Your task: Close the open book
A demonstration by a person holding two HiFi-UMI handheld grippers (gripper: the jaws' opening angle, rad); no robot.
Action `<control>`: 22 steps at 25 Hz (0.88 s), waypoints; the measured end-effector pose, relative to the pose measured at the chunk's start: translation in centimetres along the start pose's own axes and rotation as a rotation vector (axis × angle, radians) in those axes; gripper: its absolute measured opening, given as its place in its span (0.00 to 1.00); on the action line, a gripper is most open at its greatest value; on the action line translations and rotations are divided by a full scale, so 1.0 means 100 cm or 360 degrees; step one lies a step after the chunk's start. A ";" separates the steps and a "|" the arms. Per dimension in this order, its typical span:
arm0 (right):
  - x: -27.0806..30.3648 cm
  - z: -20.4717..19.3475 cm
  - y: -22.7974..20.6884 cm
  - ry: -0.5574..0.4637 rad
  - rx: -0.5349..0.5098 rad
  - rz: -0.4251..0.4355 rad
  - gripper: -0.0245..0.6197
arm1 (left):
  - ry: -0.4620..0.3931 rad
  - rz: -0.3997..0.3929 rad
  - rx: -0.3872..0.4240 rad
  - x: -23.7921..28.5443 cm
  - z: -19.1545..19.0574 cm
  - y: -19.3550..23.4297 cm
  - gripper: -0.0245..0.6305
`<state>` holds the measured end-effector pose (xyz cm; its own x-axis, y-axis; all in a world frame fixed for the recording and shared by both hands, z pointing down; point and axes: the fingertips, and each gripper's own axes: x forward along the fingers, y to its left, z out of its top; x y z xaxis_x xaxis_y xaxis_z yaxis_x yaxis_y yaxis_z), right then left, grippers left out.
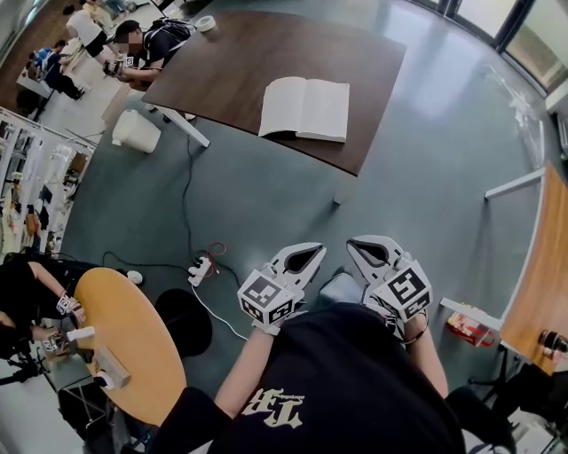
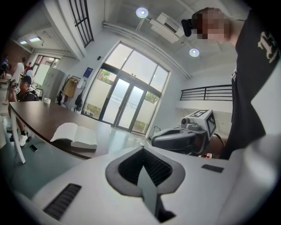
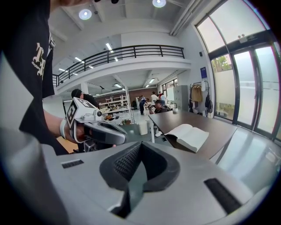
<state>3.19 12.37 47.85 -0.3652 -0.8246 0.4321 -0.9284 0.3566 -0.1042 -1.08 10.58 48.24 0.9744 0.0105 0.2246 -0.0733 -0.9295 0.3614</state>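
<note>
- The open book lies flat on the dark brown table, with its pale pages facing up and nothing resting on it.
- The book is on the part of the table nearest to the person who holds the grippers, close to the table's near edge.
- The left gripper is well apart from the table, over the grey floor and close to the person's body. Its tip points towards the table.
- In the left gripper view its two jaws are pressed together into one point, and there is nothing between them.
- The right gripper is just beside the left one and equally far from the table. It also points towards the table.
- In the right gripper view its jaws also meet at the tip and hold nothing. The book shows beyond them, on the table.
- Neither gripper touches the table or the book.
- A roll of tape lies on the far end of the table, well apart from the book.
- A seated person is at that far end of the table.
- A white bin stands on the floor just beside the table, on the left in the head view.
- A white power strip with its cables lies on the floor between the table and the left gripper.
</note>
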 end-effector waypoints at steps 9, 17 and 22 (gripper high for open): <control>-0.029 0.015 -0.023 -0.0034 0.0017 -0.0050 0.02 | 0.0025 -0.0040 0.0023 0.022 0.023 -0.020 0.04; -0.052 0.018 -0.036 -0.0098 0.0033 -0.0103 0.02 | 0.0034 -0.0065 0.0066 0.036 0.030 -0.036 0.04; -0.062 0.011 -0.034 -0.0107 0.0021 -0.0123 0.02 | 0.0019 -0.0077 0.0064 0.035 0.025 -0.047 0.04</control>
<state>8.55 15.79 44.59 -0.2957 -0.8771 0.3784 -0.9547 0.2852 -0.0849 3.26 14.05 45.03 0.9739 0.0599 0.2190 -0.0175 -0.9419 0.3354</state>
